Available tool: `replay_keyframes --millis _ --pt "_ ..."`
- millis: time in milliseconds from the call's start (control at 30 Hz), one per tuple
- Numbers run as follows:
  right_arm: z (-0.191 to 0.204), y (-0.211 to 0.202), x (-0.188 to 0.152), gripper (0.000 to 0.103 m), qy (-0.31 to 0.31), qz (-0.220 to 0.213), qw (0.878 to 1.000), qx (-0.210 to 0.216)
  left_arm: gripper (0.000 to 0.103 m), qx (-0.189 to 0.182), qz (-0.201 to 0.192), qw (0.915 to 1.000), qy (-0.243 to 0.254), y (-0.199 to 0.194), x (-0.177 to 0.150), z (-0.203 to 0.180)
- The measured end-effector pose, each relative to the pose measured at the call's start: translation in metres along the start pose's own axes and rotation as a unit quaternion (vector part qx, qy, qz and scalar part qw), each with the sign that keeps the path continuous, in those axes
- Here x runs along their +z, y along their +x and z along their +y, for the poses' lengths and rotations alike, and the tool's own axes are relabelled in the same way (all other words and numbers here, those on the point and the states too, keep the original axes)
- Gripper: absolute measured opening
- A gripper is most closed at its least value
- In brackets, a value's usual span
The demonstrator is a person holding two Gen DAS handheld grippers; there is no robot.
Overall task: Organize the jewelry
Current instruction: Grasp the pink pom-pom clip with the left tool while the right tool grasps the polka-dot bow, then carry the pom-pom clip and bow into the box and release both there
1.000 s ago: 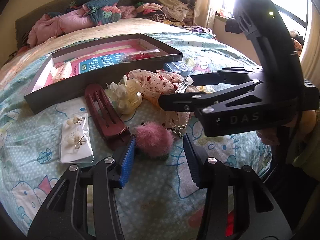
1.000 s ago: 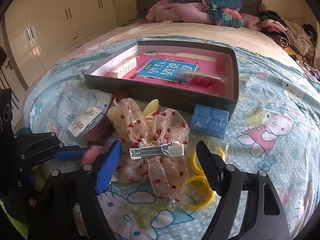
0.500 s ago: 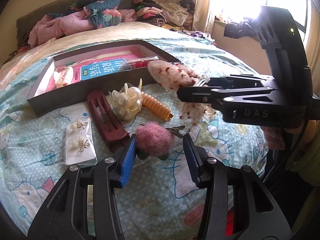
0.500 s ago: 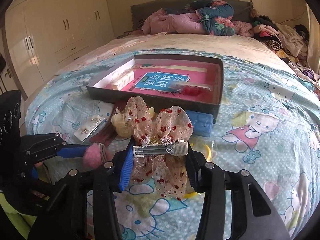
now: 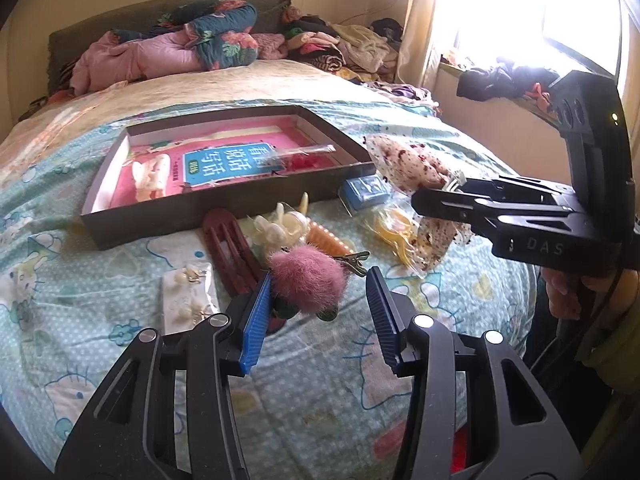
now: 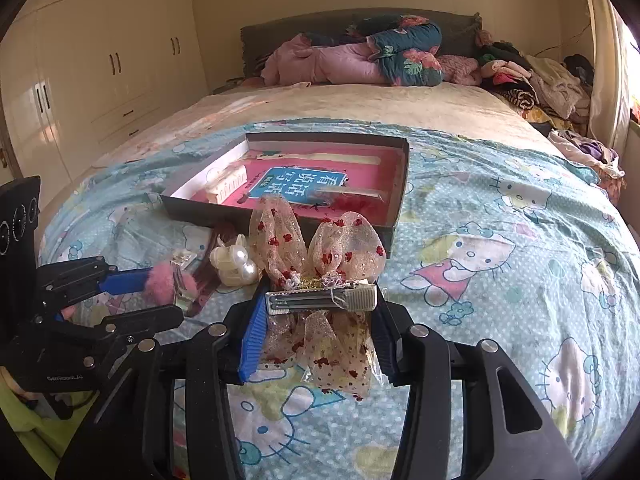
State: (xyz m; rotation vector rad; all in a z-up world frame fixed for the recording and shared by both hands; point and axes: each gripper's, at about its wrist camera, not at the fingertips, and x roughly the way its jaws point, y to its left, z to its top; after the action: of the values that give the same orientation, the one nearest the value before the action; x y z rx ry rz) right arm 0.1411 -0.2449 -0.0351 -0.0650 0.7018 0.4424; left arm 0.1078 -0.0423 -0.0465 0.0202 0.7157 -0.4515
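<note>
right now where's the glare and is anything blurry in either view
Left wrist view: the window is blown out white, washing out the upper right; the held bow hair clip looks slightly smeared. Right wrist view: evenly lit, bow sharp, edges fisheye-bent.

Light blue cartoon-cat printed bedsheet (image 6: 500, 248) covering the near half of the bed, dark grey upholstered headboard (image 6: 352, 24), heaped pink and floral quilts (image 6: 360, 60) against it, cream built-in wardrobe doors (image 6: 100, 60) at left, piled clothing (image 5: 352, 44) near the bright window (image 5: 520, 12).
</note>
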Motion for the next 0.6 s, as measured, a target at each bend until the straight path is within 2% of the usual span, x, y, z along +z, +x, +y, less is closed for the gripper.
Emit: replay_keyframes --millis 600 --pt "0.030 0.014 0.029 0.044 -0.020 -0.006 1.000 0.019 0.038 0.040 -0.034 0.9967 -0.062 -0.017 0.020 0.057"
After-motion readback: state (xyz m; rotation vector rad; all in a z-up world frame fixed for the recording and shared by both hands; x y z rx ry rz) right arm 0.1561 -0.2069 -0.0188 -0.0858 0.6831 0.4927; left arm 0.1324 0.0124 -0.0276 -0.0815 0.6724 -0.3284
